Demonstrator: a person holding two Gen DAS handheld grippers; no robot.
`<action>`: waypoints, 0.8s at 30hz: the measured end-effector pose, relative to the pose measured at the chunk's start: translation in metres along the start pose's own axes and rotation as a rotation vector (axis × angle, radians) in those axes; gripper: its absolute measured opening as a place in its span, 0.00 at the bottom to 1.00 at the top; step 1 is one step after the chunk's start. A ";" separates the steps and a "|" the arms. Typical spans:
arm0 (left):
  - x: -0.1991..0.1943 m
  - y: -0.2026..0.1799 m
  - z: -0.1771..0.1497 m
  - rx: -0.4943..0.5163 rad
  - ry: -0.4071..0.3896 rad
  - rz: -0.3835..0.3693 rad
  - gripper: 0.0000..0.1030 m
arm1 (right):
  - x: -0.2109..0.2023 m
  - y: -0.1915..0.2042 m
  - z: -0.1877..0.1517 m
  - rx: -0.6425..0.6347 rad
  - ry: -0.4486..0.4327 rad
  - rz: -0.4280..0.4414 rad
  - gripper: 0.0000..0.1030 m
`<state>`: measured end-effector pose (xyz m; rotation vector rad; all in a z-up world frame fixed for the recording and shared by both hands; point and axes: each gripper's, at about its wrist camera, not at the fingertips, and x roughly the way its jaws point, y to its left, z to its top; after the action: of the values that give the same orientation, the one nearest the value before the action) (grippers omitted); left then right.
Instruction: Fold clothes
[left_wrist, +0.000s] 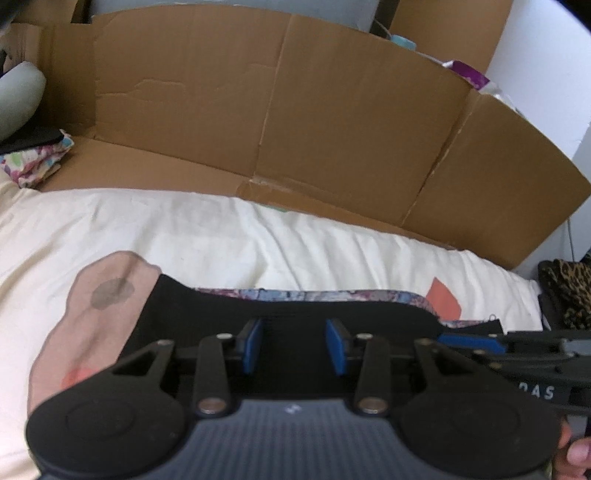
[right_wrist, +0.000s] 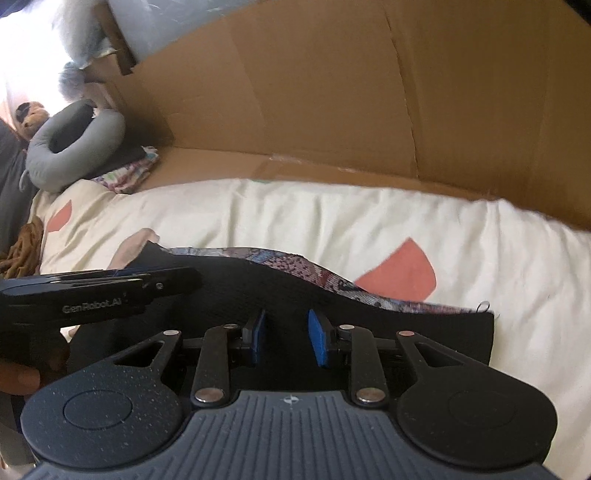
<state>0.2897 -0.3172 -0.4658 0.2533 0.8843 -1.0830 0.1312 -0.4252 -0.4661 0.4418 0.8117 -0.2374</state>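
garment: black cloth with a patterned hem (left_wrist: 207, 310) lying flat on the cream bedsheet (left_wrist: 184, 229), right under both tools, probably lined up for a fold

left gripper (left_wrist: 293, 345): blue pads apart, nothing pinched

right gripper (right_wrist: 286, 341): same, pads apart above the cloth

around: cardboard wall (left_wrist: 280, 110) at 12 o'clock, neck pillow (right_wrist: 74, 147) at 10, neither blocking anything

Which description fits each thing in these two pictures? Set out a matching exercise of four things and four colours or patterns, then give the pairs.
Things:
1. cardboard
2. bedsheet
3. neck pillow
4. garment

Descriptions:
A. grey
B. cream with coral shapes
C. black with a patterned edge
D. plain brown

Pairs: 1-D, 2-B, 3-A, 4-C
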 end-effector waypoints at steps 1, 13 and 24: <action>-0.001 0.000 0.000 -0.002 0.001 0.002 0.40 | 0.000 -0.001 0.000 0.004 0.001 0.003 0.31; -0.026 -0.011 0.000 0.055 -0.092 -0.036 0.38 | -0.025 0.011 0.003 -0.018 -0.098 0.061 0.13; 0.003 0.003 0.000 -0.004 -0.025 -0.011 0.32 | 0.003 -0.003 0.009 0.036 -0.027 0.064 0.08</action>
<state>0.2931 -0.3176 -0.4681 0.2311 0.8662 -1.0925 0.1378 -0.4321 -0.4642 0.4965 0.7665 -0.1978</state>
